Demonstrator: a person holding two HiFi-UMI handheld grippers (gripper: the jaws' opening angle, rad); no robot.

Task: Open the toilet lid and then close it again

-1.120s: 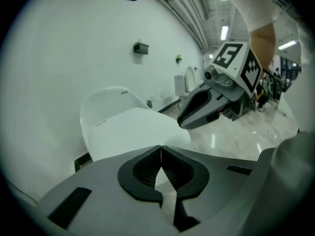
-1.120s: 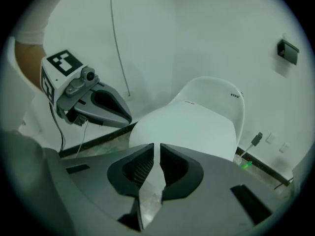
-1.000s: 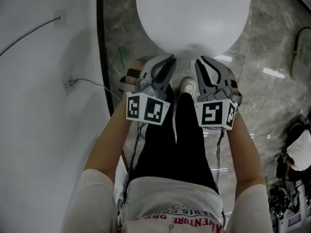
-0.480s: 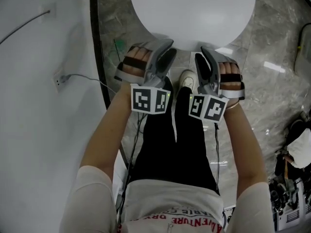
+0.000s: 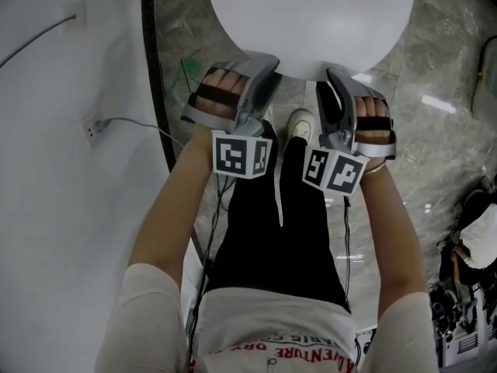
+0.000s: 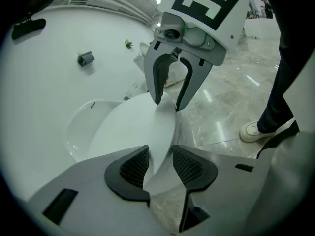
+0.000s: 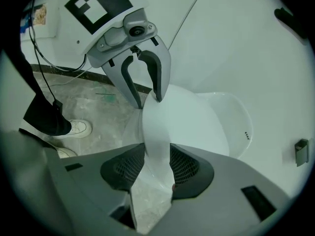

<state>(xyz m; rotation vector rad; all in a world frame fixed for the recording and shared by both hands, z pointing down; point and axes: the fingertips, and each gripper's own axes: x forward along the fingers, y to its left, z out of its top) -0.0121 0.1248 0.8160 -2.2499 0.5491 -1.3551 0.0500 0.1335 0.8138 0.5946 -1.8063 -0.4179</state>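
One toilet lid (image 5: 311, 14), white, lying flat down on the toilet, top centre of the head view. Two grippers at its front edge, one either side of the middle: left gripper (image 5: 270, 72) and right gripper (image 5: 332, 82), near each other but apart, both angled down at the lid.

Left gripper: jaws have just been opening and are now spread wide. The lid's front rim runs between the two pads with a gap on each side, so no clamp.

Right gripper: same story. Jaws have just been opening and stand wide, with the rim between the pads and no pinch visible. Neither has hold of anything.

Each gripper view shows the other gripper opposite, its two fingertips straddling the same rim.

Counts:
- Two marker cubes (image 5: 242, 155), one per gripper.
- Two hands, left hand (image 5: 217, 92) and right hand (image 5: 373, 123), each with dark straps across the fingers.
- One white shoe (image 5: 299, 127) between the grippers on the marble floor (image 5: 435, 76). The right gripper view shows two.
- One wall socket (image 5: 93, 127) with one cable (image 5: 140, 127), at left.
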